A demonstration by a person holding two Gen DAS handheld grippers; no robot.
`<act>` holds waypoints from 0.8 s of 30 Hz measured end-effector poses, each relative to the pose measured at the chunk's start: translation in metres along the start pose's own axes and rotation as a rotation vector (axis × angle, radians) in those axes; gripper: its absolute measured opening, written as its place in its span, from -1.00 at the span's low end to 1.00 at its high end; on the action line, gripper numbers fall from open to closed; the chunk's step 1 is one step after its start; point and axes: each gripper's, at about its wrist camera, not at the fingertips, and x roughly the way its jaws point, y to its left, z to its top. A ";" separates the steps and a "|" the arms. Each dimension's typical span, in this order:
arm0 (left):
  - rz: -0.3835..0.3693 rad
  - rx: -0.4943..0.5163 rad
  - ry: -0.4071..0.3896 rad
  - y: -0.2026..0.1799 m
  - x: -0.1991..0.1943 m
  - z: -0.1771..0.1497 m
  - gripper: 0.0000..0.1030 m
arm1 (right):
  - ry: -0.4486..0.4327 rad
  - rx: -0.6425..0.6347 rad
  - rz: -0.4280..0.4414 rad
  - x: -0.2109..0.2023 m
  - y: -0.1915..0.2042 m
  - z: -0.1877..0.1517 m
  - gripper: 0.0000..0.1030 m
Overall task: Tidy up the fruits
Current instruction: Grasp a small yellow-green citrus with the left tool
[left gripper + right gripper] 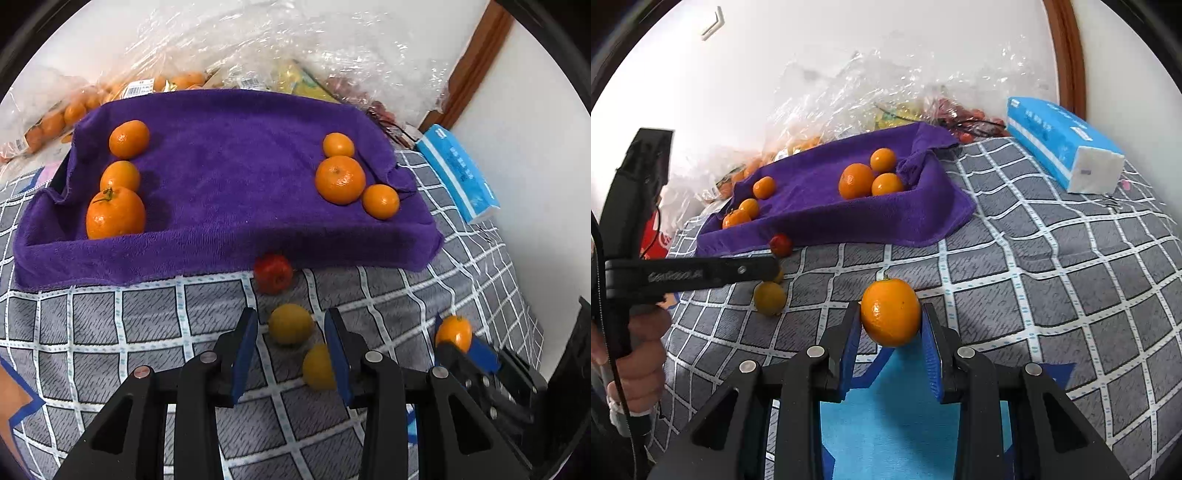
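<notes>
- Right gripper (891, 325) nearest: blue pads clamped on an orange (890, 312), stem up, skin glossy and dimpled, raised off the bedspread (1052, 288).
- Left gripper (291, 332) angled down, jaws narrow with nothing pinched; no earlier view to compare.
- Key relation: first lemon (290, 324) on the bedspread just past the left fingertips, centred in the gap; second lemon (318, 366) nearer, partly hidden behind one pad. Left hand (639, 354) much nearer these than the right.
- Lemons roundish, dull yellow, no clear long axis; any approach angle likely fine, though jaws probably need widening.
- Small red fruit (273, 273) touching the towel's front edge.
- Purple towel (229, 162), plush, draped over a shallow tray: three oranges grouped left, three right, middle bare.
- Bedspread grey, white grid, soft; round fruit could roll.
- Crinkled clear bags (258, 48) of fruit behind; blue tissue pack (458, 173) to the right.
</notes>
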 end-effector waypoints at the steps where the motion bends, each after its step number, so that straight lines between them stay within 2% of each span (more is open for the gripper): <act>1: 0.007 0.002 0.012 -0.001 0.004 0.001 -0.38 | 0.002 -0.005 0.002 0.001 0.001 0.000 -0.38; 2: 0.002 0.007 0.021 -0.001 0.006 0.001 -0.51 | 0.004 -0.009 0.002 0.001 0.002 0.000 -0.38; 7: 0.021 0.017 -0.008 0.001 -0.001 0.001 -0.51 | 0.009 -0.007 0.005 0.001 0.001 -0.001 -0.38; 9: 0.018 -0.003 -0.024 0.011 -0.011 0.001 -0.51 | 0.011 -0.007 0.000 0.002 0.001 -0.001 -0.38; 12: 0.059 -0.026 -0.038 0.030 -0.024 -0.003 -0.51 | 0.014 -0.012 -0.006 0.002 0.002 -0.002 -0.38; 17: 0.133 -0.044 -0.028 0.059 -0.035 -0.023 -0.51 | 0.017 -0.018 -0.009 0.003 0.002 0.000 -0.38; 22: 0.142 -0.041 -0.033 0.076 -0.039 -0.040 -0.51 | 0.022 -0.030 -0.021 0.004 0.003 0.000 -0.38; 24: 0.159 -0.014 -0.064 0.074 -0.039 -0.043 -0.51 | 0.023 -0.035 -0.026 0.005 0.004 -0.001 -0.38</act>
